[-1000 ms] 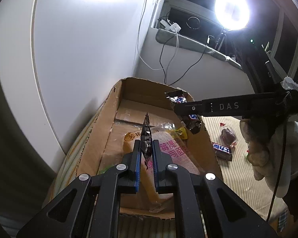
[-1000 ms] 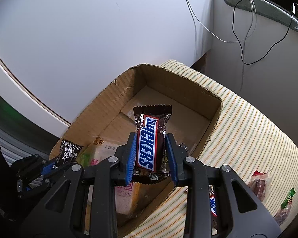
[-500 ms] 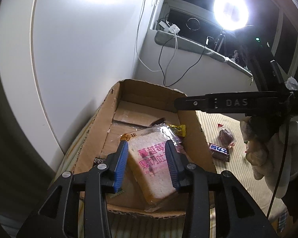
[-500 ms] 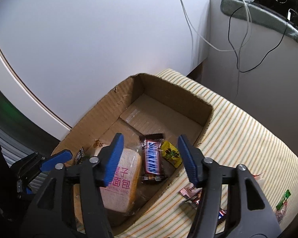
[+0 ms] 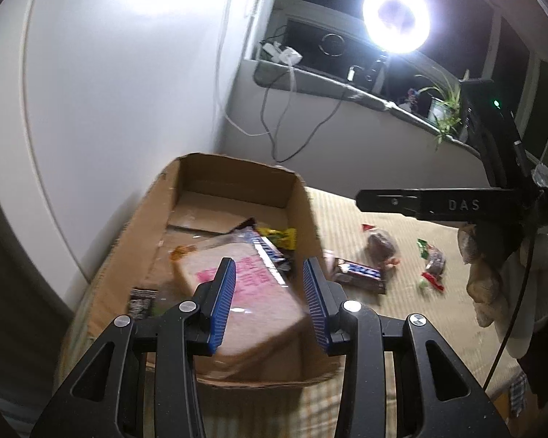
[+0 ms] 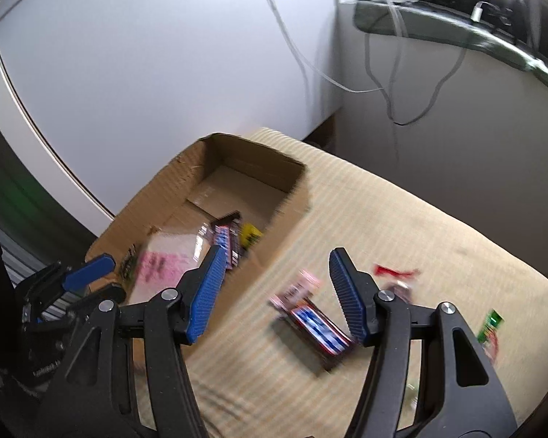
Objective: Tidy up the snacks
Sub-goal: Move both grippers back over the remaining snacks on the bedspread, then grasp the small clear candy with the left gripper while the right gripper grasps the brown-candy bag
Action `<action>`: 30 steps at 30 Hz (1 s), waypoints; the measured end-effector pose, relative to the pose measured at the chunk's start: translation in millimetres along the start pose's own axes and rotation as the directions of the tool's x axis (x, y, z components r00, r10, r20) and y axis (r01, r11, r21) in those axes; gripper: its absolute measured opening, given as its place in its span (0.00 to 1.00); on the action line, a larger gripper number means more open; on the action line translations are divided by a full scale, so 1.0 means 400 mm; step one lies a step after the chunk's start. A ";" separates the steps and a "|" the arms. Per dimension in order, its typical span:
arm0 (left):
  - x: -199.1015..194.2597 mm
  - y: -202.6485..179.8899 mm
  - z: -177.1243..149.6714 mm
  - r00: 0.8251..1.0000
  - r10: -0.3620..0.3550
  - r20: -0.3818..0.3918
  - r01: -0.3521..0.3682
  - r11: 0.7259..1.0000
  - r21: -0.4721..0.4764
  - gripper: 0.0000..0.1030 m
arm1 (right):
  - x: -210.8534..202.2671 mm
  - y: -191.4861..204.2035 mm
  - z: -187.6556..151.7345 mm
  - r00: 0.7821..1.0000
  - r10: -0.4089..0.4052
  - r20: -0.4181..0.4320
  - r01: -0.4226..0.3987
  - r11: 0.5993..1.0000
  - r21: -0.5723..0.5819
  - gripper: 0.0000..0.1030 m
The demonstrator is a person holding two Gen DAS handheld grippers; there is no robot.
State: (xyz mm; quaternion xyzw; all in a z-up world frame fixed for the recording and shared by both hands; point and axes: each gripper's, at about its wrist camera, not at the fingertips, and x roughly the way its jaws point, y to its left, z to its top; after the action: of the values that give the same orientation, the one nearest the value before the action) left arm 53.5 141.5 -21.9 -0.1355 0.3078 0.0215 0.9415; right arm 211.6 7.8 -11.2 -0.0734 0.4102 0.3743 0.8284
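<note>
Snacks lie split: bread pack, Snickers bar and yellow packet inside cardboard box; a second Snickers bar and small wrapped sweets loose on the striped bed cover. Left tool has just been opening, jaws apart, empty, over the bread; right tool likewise just opened, gaping, empty, above the loose bar

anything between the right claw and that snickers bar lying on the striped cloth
Nothing visible. The open right claw hangs empty above the Snickers bar in its brown, blue and red wrapper on the beige striped cloth; only a small pink-edged wrapper lies beside it.
</note>
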 end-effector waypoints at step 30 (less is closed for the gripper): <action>0.175 -0.355 -0.079 0.956 -0.209 -0.205 0.241 0.959 0.147 0.36 | -0.100 -0.425 -0.308 0.984 -0.144 -0.100 0.168 0.940 0.296 0.60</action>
State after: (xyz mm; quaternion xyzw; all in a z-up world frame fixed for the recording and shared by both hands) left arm 109.9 -6.6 -52.9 -0.0902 0.3783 -0.1253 0.9127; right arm 234.9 -187.7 -93.9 0.0080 0.4874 0.2371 0.8403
